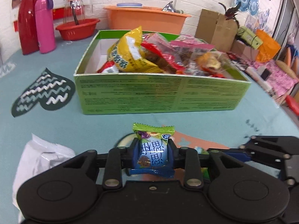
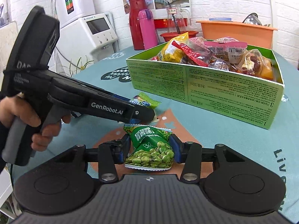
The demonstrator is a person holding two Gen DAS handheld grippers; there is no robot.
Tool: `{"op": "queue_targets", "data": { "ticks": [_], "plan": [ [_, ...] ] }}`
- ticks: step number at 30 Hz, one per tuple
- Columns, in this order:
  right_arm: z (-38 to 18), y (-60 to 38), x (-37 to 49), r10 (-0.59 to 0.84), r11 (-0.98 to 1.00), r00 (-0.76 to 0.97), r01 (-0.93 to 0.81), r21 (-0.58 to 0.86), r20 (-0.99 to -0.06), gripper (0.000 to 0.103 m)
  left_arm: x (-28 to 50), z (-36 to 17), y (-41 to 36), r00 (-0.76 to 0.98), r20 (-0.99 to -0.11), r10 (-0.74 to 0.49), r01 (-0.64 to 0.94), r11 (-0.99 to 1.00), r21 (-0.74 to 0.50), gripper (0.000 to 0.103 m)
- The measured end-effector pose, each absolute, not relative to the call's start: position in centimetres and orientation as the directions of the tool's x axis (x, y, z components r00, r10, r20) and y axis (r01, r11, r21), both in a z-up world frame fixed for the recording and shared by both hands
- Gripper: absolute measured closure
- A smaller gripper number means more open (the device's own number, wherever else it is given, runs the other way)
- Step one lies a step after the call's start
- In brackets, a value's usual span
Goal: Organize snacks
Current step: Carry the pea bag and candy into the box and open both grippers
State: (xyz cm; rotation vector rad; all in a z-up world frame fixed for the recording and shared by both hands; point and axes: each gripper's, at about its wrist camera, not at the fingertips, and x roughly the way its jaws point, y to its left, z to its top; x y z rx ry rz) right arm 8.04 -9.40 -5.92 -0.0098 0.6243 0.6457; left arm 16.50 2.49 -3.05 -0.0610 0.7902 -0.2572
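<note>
My left gripper (image 1: pixel 153 148) is shut on a small blue and green candy packet (image 1: pixel 153 155), just above the teal tablecloth and short of the green box (image 1: pixel 162 95). The right wrist view shows that gripper (image 2: pixel 144 110) from the side, held by a hand, with the candy packet (image 2: pixel 147 100) sticking out of its tip. My right gripper (image 2: pixel 151 149) is shut on a green pea packet (image 2: pixel 151 153), which is crumpled between its blue pads. The green box (image 2: pixel 205 93) lies ahead and to the right and holds several snack bags (image 2: pixel 205 54). A white packet (image 1: pixel 41 158) lies on the table at the left.
A red flask (image 1: pixel 29 18), a pink bottle (image 1: pixel 44 25) and a red basin (image 1: pixel 77 28) stand behind the box on the left. An orange tub (image 1: pixel 145 19) sits at the back and cardboard boxes (image 1: pixel 216 28) at the right. The table edge curves away at the right.
</note>
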Motion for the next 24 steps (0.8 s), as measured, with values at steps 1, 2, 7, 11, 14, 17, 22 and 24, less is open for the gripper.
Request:
{"op": "queue_targets", "data": {
  "ticks": [1,2,7,11,14,17,22,24],
  "plan": [
    [-5.7,-9.6,8.1,0.56,0.805,0.622,-0.565,0.182,-0.547,0.027,16.2,-2.5,2.5,0.679,-0.683,-0.268,0.216,0.963,-0.162,0.033],
    [-5.3,-9.9,8.1,0.572,0.799,0.622,-0.569,0.193,-0.536,0.028,15.8,-1.7,2.3,0.694,-0.666,-0.273,0.225,0.961,-0.16,0.034],
    [-1.2,-12.1,8.2,0.61,0.786,0.675,-0.579,0.215,-0.414,0.027,15.5,2.9,2.3,0.781,-0.552,-0.291,0.248,0.957,-0.154,0.033],
    [1.7,-13.0,10.1,0.571,0.818,0.746,-0.55,0.166,-0.342,0.027,17.7,5.3,3.2,0.829,-0.492,-0.265,0.201,0.963,-0.179,0.032],
    [3.0,-13.2,12.5,0.546,0.837,0.779,-0.525,0.157,-0.308,0.027,20.0,6.0,3.6,0.845,-0.476,-0.245,0.17,0.966,-0.197,0.032],
    [3.6,-13.1,15.5,0.509,0.86,0.813,-0.492,0.135,-0.284,0.027,22.6,6.0,4.2,0.849,-0.477,-0.228,0.137,0.966,-0.219,0.032],
    [3.3,-12.8,20.2,0.436,0.899,0.848,-0.422,0.116,-0.302,0.027,25.9,5.1,5.0,0.84,-0.501,-0.206,0.092,0.966,-0.242,0.032],
    [2.9,-12.7,21.5,0.433,0.901,0.845,-0.416,0.123,-0.313,0.027,26.9,4.7,5.3,0.834,-0.513,-0.204,0.081,0.964,-0.252,0.032]
  ]
}}
